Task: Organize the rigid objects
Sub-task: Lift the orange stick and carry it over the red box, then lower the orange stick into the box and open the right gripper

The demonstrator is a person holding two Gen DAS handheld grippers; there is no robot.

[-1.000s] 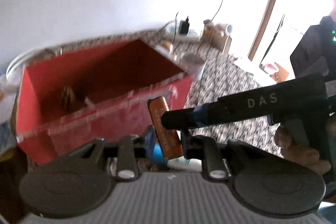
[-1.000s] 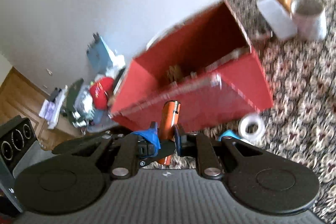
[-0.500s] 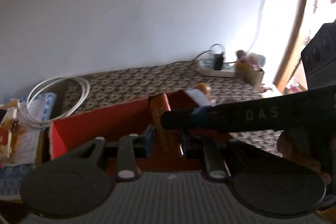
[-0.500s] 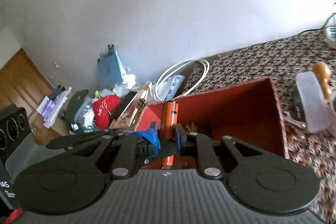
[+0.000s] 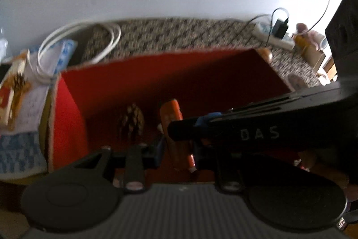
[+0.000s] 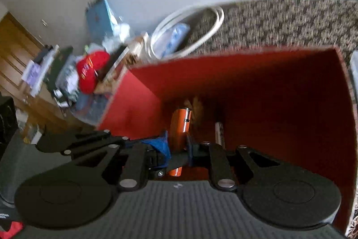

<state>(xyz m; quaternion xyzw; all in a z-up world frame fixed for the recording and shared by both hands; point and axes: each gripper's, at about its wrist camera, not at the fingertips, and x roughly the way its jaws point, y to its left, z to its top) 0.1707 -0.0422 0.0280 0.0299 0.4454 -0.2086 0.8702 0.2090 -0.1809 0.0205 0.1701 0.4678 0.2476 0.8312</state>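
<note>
Orange cylinder [image 5: 176,127] held over the red box [image 5: 67,118] interior, both grippers clamped nearly closed on it: left gripper [image 5: 176,149], right gripper [image 6: 179,147]. Pine cone [image 5: 132,120] already lies inside. Release judged outstanding; remaining items unseen.

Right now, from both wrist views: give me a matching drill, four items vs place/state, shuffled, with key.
Items:
1. orange cylinder
2. pine cone
3. white cable coil
4. red cap

Places/states:
A. looped on the patterned cloth behind the red box
B. lying on the box floor
C. clamped by the left gripper and the right gripper
D. in the clutter left of the box

Pairs: 1-C, 2-B, 3-A, 4-D
</note>
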